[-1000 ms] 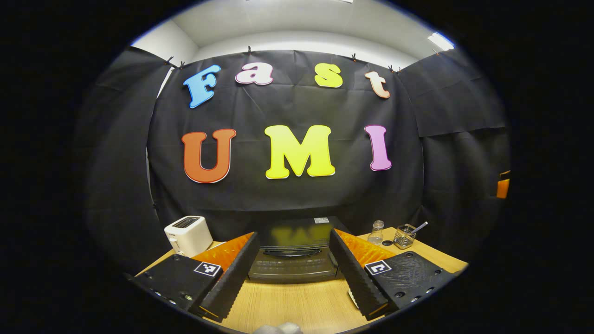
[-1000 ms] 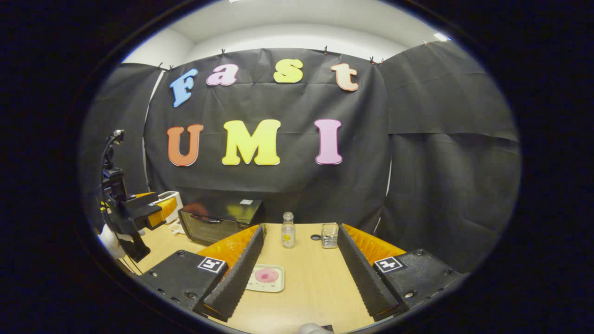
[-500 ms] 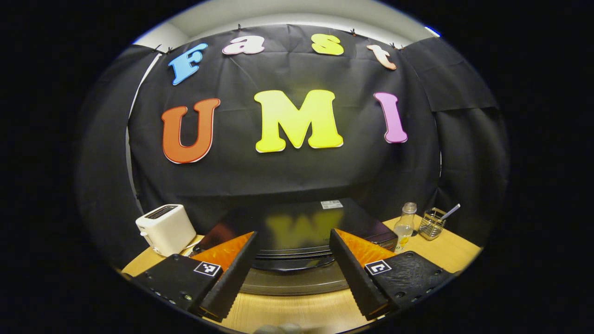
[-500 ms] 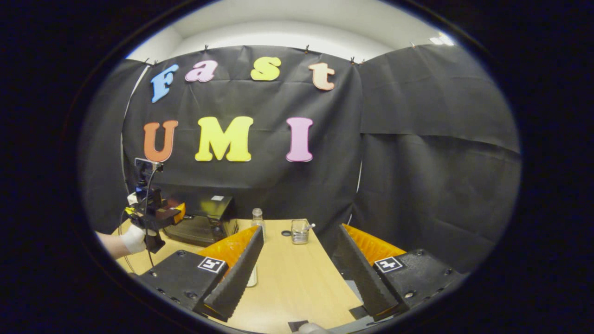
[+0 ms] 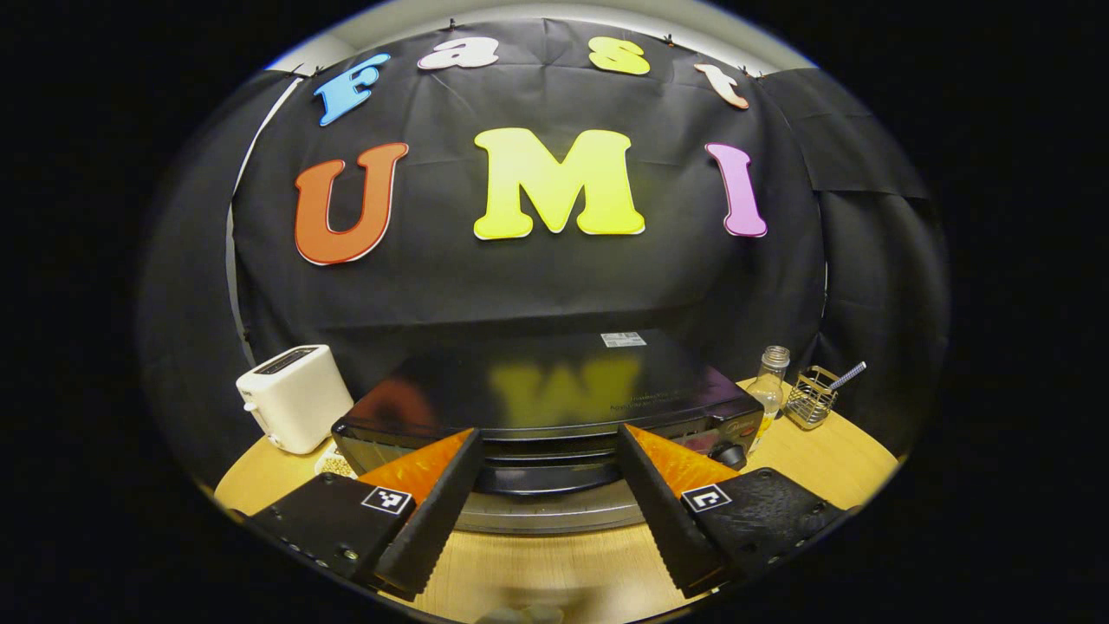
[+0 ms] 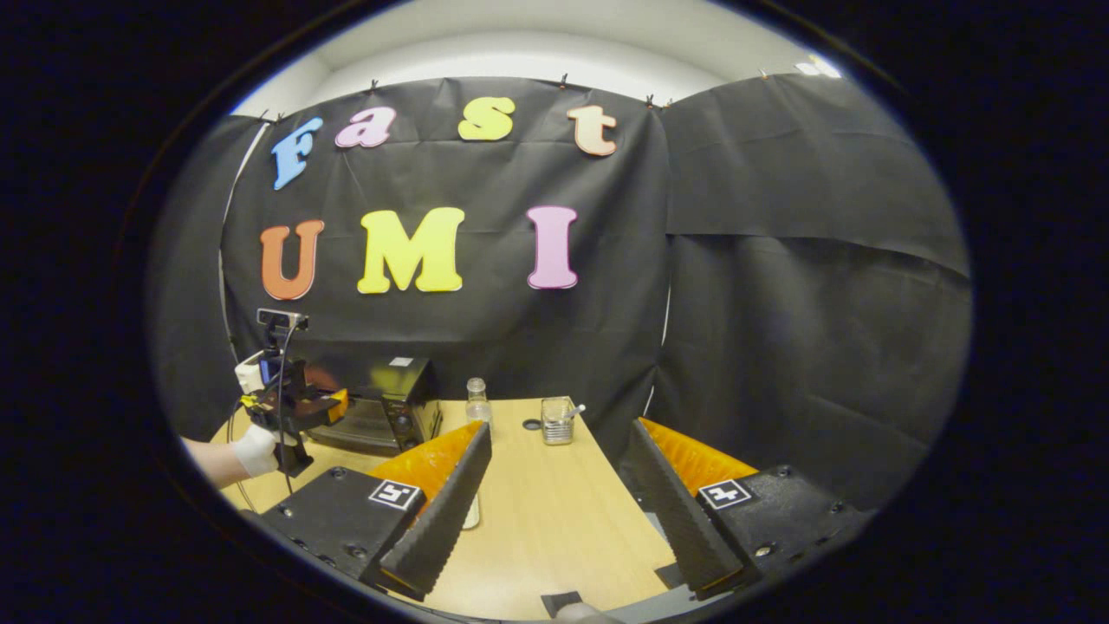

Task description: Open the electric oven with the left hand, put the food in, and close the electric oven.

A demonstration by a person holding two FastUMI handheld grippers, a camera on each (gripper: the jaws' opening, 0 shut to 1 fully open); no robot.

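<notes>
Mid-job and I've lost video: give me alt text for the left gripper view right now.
The left gripper, fingers apart, points at the front of the black electric oven, whose door looks closed, on the wooden table. A white toaster stands to the oven's left; a small glass bottle and a wire holder stand to its right.

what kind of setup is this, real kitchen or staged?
Staged, most likely: a recording booth dressed as a kitchen counter. Black cloth hangs as walls around a single wooden table, which carries an electric oven, a white toaster and a small glass bottle.
</notes>
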